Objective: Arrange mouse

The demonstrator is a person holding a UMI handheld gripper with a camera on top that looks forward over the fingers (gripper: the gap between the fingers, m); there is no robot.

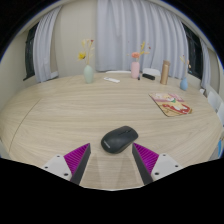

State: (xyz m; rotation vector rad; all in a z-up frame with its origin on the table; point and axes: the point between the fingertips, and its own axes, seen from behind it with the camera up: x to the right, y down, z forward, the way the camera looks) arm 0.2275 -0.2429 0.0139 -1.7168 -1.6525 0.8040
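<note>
1 mouse [119,140] on wooden table [60,115], gripper [112,158] open, curtains [120,35] behind.

Gripper [113,160], seen from its own camera looking forward along the two fingers. Both fingers reach into sight from below, one at the left [72,160] and one at the right [153,160], each angled inward toward its tip. The inner face of each carries a magenta pad, bordered by a pale outer shell. The fingers stand well apart, with a wide gap between the tips, and nothing is pressed between the pads. Both tips sit at about the same height, so the gripper is held level, low over the surface.
</note>
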